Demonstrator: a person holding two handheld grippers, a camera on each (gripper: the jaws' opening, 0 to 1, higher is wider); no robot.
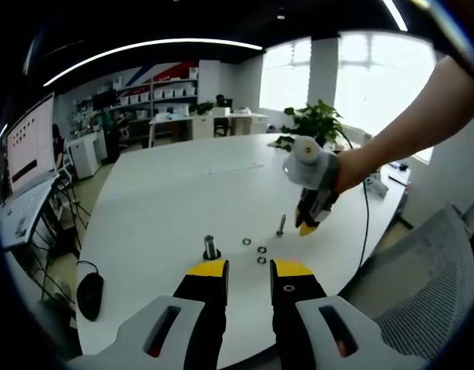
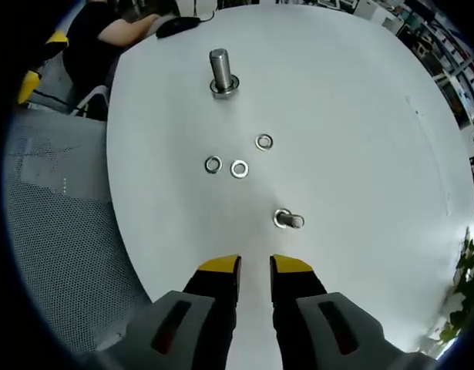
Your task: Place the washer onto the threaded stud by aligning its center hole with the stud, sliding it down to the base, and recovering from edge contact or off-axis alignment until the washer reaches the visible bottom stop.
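**A:** So, nothing is picked up yet as far as I can see. In the right gripper view the right gripper (image 2: 254,266) has its jaws a narrow gap apart with nothing between them, hanging over the table (image 2: 360,116). Three washers (image 2: 239,169) lie flat in a loose cluster at about 12 o'clock from the tips. Two studs: a near stud (image 2: 289,220) between the jaws and the washers, foreshortened so I can't read its tilt, and a far stud (image 2: 220,72) upright further out, with a collar at its foot.

**B:** And the left one? In the left gripper view the left gripper (image 1: 249,267) is also only slightly open and empty. The far stud (image 1: 210,247) sits just off its left tip at 11 o'clock, and the washers (image 1: 261,250) are right ahead. The right gripper (image 1: 309,223) comes in at 2 o'clock, hovering beside the near stud (image 1: 281,224).

**A:** Which stud is the target, I can't tell. My take for the grab: go for the washer nearest you, come in low, and pinch it by the rim so the hole stays clear.

**B:** Agreed. Flat washers on a smooth top will probably skid, so close slowly. Then keep it level over the stud before lowering, or it'll catch on the threads.
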